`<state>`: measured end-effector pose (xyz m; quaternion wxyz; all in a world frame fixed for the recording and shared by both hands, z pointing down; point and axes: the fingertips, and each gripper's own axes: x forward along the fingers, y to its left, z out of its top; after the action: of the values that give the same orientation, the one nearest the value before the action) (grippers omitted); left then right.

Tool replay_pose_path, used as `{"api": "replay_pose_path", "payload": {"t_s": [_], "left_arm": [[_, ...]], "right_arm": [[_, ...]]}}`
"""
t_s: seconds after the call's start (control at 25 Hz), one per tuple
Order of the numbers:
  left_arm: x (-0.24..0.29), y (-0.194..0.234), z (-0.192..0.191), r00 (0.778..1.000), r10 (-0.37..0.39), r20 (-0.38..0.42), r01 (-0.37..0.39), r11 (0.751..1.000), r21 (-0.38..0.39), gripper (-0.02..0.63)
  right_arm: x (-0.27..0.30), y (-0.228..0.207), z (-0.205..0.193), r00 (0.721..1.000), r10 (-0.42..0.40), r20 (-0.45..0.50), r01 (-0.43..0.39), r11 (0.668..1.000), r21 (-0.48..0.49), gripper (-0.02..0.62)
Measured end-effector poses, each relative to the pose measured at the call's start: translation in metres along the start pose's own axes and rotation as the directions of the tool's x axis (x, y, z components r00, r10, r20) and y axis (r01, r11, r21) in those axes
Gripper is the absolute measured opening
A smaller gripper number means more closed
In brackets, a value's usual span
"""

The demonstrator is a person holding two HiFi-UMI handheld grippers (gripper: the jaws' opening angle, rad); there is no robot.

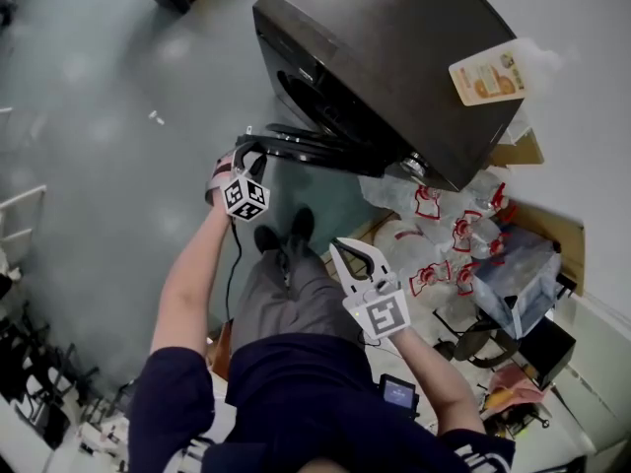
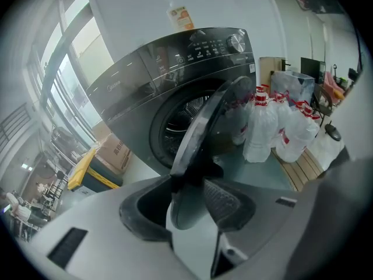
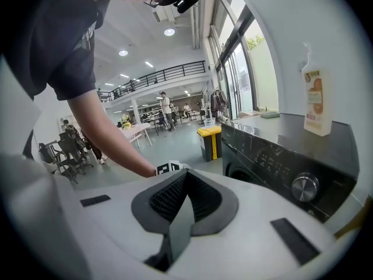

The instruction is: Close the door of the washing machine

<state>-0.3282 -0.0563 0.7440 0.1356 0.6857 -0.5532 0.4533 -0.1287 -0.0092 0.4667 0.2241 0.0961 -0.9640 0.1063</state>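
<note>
The dark washing machine (image 1: pixel 394 57) stands at the top of the head view, its round door (image 1: pixel 315 146) swung open towards me. My left gripper (image 1: pixel 248 156) is shut on the door's outer rim. In the left gripper view the door (image 2: pixel 204 121) runs edge-on between the jaws, with the left gripper (image 2: pixel 183 200) holding its near rim, and the drum opening (image 2: pixel 180 121) shows behind. My right gripper (image 1: pixel 340 249) hangs lower right, apart from the machine. The right gripper (image 3: pixel 183 177) has its pads together with nothing between them.
A detergent bottle (image 1: pixel 488 72) lies on the machine's top. Large water bottles (image 1: pixel 434 235) with red labels crowd the floor to the machine's right, beside a plastic bag (image 1: pixel 513 284). My feet (image 1: pixel 286 235) stand before the door. A yellow bin (image 3: pixel 208 142) stands beyond the machine.
</note>
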Motion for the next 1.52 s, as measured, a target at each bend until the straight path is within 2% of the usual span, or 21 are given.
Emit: {"api": "replay_pose_path", "payload": {"t_s": [0.16,0.48,0.72,0.92,1.52], "left_arm": [[0.005,0.005,0.003,1.000,-0.008,-0.010,0.009,1.000,0.018,0.176],[0.019,0.018,0.012,0.999,-0.035,-0.006,0.036,0.998,0.050,0.176],[0.028,0.030,0.021,0.996,-0.079,0.030,0.076,0.993,0.092,0.176],[0.038,0.043,0.031,0.990,-0.126,0.066,0.116,0.984,0.131,0.176],[0.056,0.060,0.045,0.958,-0.244,0.150,0.215,0.959,0.186,0.175]], "right_arm": [[-0.001,-0.010,0.000,1.000,0.009,0.001,-0.009,1.000,-0.004,0.020],[0.006,-0.020,-0.002,1.000,-0.028,-0.001,0.028,1.000,0.012,0.020],[0.026,-0.022,0.003,0.993,-0.114,-0.009,0.114,0.992,0.045,0.020],[0.052,-0.026,0.014,0.977,-0.213,-0.012,0.213,0.973,0.088,0.020],[0.118,-0.021,0.041,0.927,-0.375,-0.019,0.373,0.914,0.158,0.020]]}}
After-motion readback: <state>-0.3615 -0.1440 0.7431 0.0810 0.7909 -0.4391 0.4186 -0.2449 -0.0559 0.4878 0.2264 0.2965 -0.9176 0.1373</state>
